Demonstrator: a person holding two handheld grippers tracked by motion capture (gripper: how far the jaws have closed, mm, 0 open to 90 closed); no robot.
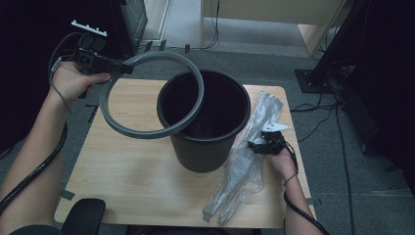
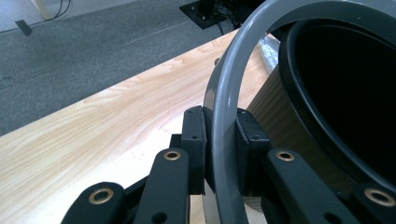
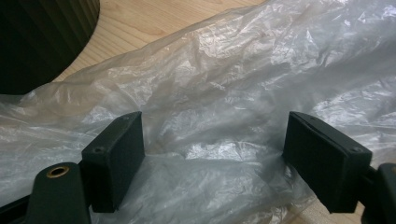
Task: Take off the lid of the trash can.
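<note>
Left tool (image 1: 125, 67) clamping the grey ring (image 1: 151, 95) at its ten o'clock edge, ring tilting over the black bin's (image 1: 205, 147) rim mid-desk (image 1: 127, 171), right tool (image 1: 257, 145) gaping apart over the clear plastic bag (image 1: 244, 166), lying at the bin's four o'clock.

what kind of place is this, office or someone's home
Probably an office or lab set up for recording, not a home: grey carpet floor with loose cables across it, a small wooden table, and dark equipment stands around it.
</note>
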